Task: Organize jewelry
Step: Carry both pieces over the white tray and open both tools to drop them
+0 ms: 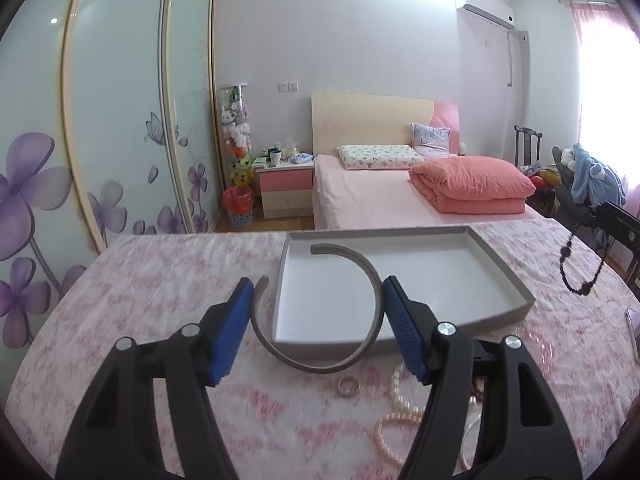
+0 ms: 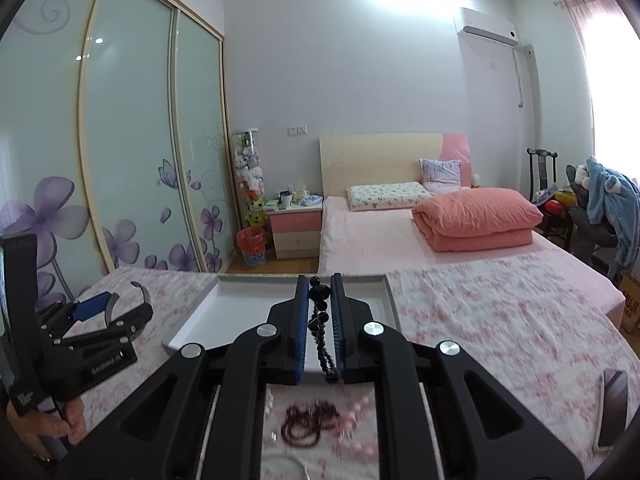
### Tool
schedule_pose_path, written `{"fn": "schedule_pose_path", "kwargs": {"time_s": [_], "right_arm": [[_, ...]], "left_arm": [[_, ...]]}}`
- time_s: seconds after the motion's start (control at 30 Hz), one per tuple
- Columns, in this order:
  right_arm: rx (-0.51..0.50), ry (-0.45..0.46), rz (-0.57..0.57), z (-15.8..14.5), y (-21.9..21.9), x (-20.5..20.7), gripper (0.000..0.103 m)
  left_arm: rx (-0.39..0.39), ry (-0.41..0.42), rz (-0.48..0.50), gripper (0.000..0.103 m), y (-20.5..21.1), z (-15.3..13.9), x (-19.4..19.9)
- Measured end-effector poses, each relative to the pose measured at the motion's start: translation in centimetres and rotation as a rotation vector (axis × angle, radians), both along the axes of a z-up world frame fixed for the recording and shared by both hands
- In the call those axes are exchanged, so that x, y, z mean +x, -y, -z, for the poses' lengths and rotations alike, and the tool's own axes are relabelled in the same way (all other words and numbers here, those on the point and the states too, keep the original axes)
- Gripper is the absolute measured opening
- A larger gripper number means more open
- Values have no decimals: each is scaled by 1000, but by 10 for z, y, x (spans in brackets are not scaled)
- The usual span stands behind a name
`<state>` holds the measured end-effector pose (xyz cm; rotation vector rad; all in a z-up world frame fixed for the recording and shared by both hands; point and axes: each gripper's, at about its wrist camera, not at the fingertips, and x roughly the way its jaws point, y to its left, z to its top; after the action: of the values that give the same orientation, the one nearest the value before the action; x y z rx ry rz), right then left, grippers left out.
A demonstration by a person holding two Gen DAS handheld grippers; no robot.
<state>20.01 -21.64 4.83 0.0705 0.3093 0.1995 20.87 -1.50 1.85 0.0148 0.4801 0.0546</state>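
Blue pads of the left gripper press on a grey cuff, while the right gripper is clamped on a string of black beads.

Both loads hang above the tray, which sits at the table's far edge; the cuff hangs over the tray's near-left corner and nothing lies in the tray yet. The cuff is a thin, smooth, open C held only across its width, so it could spring out or pivot if the squeeze slackens. The beads are glossy, faceted and limp, dangling in a loop that may swing and snag on the tray rim or drop short onto the cloth. A ring, pearls and dark red beads wait near the table's front edge.
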Motion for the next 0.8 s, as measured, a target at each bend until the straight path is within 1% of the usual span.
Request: {"fn": "schedule_pose_path", "kwargs": {"time_s": [0.23,0.43,0.6,0.8], "right_arm": [[14,-5,-3,2,-6,50,12],[6,-56,-3,17,-17,91,12],[11,-138,-7,37,-24,125,12],[15,-244,-17,59,-28,155,12]], "left_arm": [[-6,11,27,64,7,0,44],[-5,-23,26,64,14,12,91],[-1,-72,25,64,18,29,116],[0,-126,33,64,17,46,138]]}}
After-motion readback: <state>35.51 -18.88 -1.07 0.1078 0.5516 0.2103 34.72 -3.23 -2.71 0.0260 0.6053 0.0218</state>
